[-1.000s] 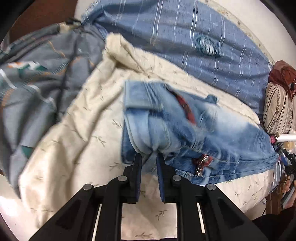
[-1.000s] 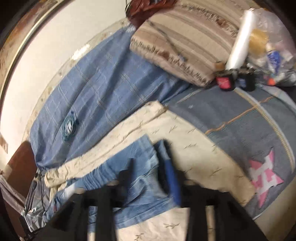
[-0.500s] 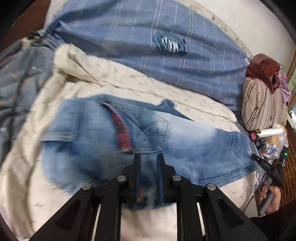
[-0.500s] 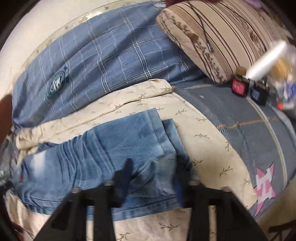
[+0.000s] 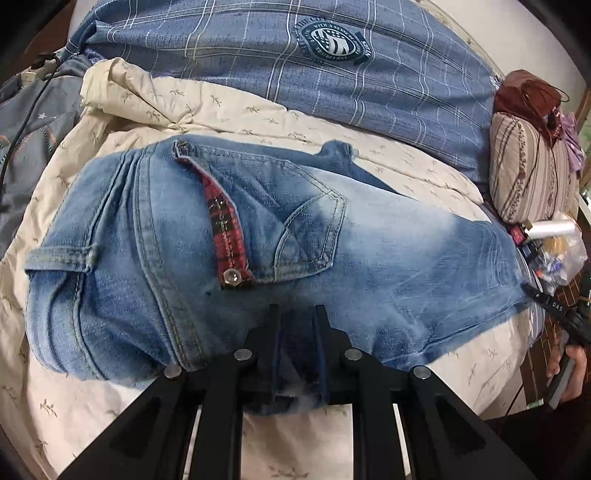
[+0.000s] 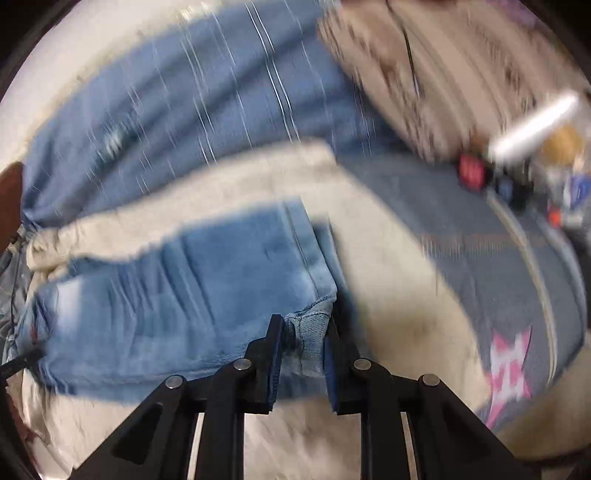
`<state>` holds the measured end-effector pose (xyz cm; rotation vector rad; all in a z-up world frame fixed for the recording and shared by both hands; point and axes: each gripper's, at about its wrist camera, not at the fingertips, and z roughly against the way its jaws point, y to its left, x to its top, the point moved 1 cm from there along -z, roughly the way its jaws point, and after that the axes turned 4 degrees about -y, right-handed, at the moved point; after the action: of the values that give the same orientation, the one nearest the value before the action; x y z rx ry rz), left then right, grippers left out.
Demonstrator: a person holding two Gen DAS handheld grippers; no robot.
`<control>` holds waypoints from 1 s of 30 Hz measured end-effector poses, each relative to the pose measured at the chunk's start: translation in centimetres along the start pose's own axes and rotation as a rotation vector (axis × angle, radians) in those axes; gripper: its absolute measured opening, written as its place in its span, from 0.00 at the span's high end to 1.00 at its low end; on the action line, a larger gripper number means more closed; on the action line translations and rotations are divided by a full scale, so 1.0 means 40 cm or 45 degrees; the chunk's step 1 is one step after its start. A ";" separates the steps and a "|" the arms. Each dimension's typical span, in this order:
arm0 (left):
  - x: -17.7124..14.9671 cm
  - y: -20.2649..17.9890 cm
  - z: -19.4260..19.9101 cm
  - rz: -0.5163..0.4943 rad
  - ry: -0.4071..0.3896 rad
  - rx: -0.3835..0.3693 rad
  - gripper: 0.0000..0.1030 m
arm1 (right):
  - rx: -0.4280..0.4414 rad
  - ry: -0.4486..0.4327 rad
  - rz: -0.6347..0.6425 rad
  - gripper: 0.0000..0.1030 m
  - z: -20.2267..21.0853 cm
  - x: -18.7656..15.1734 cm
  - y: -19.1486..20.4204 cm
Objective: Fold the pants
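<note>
Nearest us, at 6 o'clock in the left wrist view, our left gripper [image 5: 297, 314] is clenched on a bunch of denim at the near edge of the jeans [image 5: 388, 258]. They lie flat across the cream quilt [image 5: 229, 107] on the bed, waist toward 9 o'clock and legs running toward 3 o'clock, back pocket and red plaid trim facing up.

In the blurred right wrist view, our right gripper [image 6: 301, 325] has just been closing, and its pads now pinch the hem corner of the jeans [image 6: 184, 288] at the leg end.

Farther off, at 3 o'clock in the left view, a clear plastic bag [image 5: 565, 254] holds small items we cannot make out, with a white roll [image 5: 552, 229] just beside it. Beyond it sits a striped pillow [image 5: 528, 166]. At 12 o'clock a blue plaid bedcover [image 5: 295, 70] with a round crest runs along the pale wall [image 5: 517, 33].
</note>
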<state>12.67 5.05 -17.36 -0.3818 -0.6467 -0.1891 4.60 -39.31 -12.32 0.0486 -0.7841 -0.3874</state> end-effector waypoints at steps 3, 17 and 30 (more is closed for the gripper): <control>-0.011 -0.002 0.004 -0.021 -0.009 -0.018 0.84 | 0.072 -0.009 -0.037 0.70 0.026 -0.007 -0.032; 0.021 -0.130 0.052 -0.207 -0.089 0.043 0.79 | 0.290 -0.238 -0.348 0.29 0.042 0.140 -0.078; -0.012 -0.104 -0.045 -0.085 0.052 0.000 0.78 | 0.382 0.034 -0.303 0.80 -0.163 0.160 -0.002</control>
<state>12.06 0.54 -17.78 -0.3555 -0.6198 -0.2599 13.22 -42.33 -12.64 0.4301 -0.8072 -0.4901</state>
